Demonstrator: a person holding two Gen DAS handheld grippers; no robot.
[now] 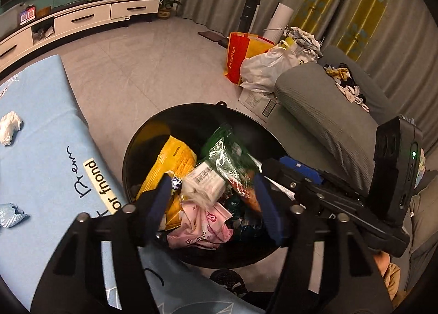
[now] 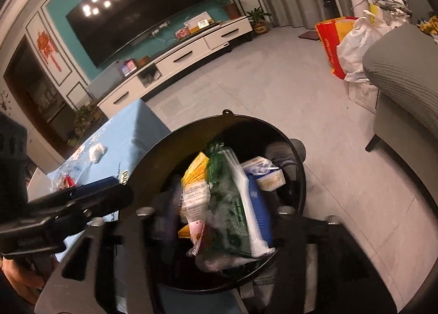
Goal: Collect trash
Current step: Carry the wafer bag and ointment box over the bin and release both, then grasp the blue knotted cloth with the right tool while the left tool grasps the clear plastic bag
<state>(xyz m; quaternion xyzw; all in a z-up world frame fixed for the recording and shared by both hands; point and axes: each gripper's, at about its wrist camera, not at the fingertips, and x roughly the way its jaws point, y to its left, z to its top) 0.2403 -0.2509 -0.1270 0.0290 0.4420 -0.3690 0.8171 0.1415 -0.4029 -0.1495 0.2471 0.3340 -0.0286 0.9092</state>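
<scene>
A round black trash bin [image 1: 137,144] stands on the floor beside the blue-covered table [image 1: 41,177], filled with wrappers: a yellow bag [image 1: 169,166], a pink packet [image 1: 208,226] and a green wrapper [image 1: 227,155]. My left gripper [image 1: 213,177] hangs open over the bin. A blurred white packet [image 1: 205,180] lies between its blue fingers [image 1: 161,199], clear of both pads. My right gripper [image 2: 219,204] is open above the same bin [image 2: 298,177], with a blurred green wrapper [image 2: 227,204] and a white-and-blue bag [image 2: 254,204] below its fingers. A crumpled white tissue [image 1: 10,127] and a pale blue wrapper [image 1: 12,214] lie on the table.
A grey sofa [image 1: 314,100] stands right of the bin, with a white bag [image 1: 262,67] and a red-and-yellow bag [image 1: 238,51] behind it. A white TV cabinet [image 2: 178,62] lines the far wall. A dark shoe [image 1: 227,281] shows below the bin.
</scene>
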